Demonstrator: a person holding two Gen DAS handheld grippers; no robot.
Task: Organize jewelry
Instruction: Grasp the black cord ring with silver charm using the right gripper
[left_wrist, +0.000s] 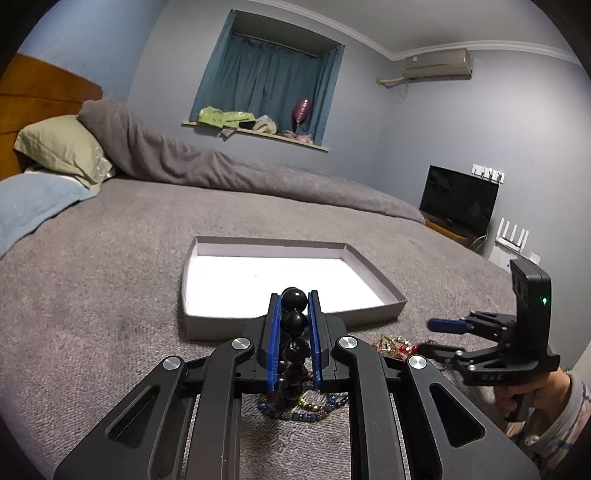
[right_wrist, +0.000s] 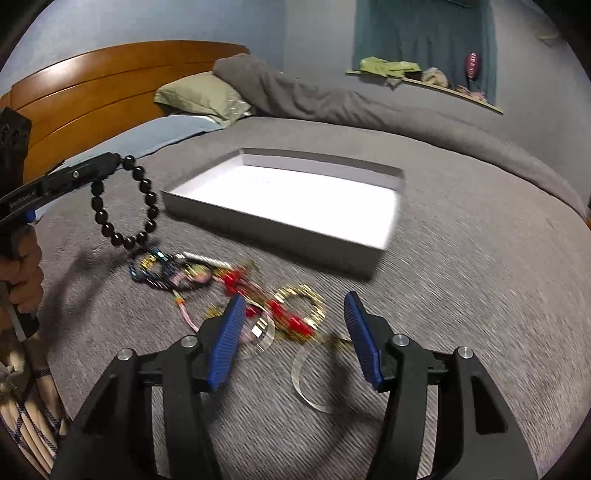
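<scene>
Currently, bracelet (right_wrist: 125, 201) is pinched by left gripper (left_wrist: 294, 306), hanging near box (right_wrist: 280, 225). Right gripper (right_wrist: 293, 314) is held wide over pile (right_wrist: 236, 284). Risk: beads slipped, or swung onto pile.

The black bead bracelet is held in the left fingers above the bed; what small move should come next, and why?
Probably carry the left gripper forward until the black bead bracelet hangs over the white box, then lower it. The bracelet is already lifted clear of the jewelry pile, and the open box lies just ahead, with nothing in it.
</scene>
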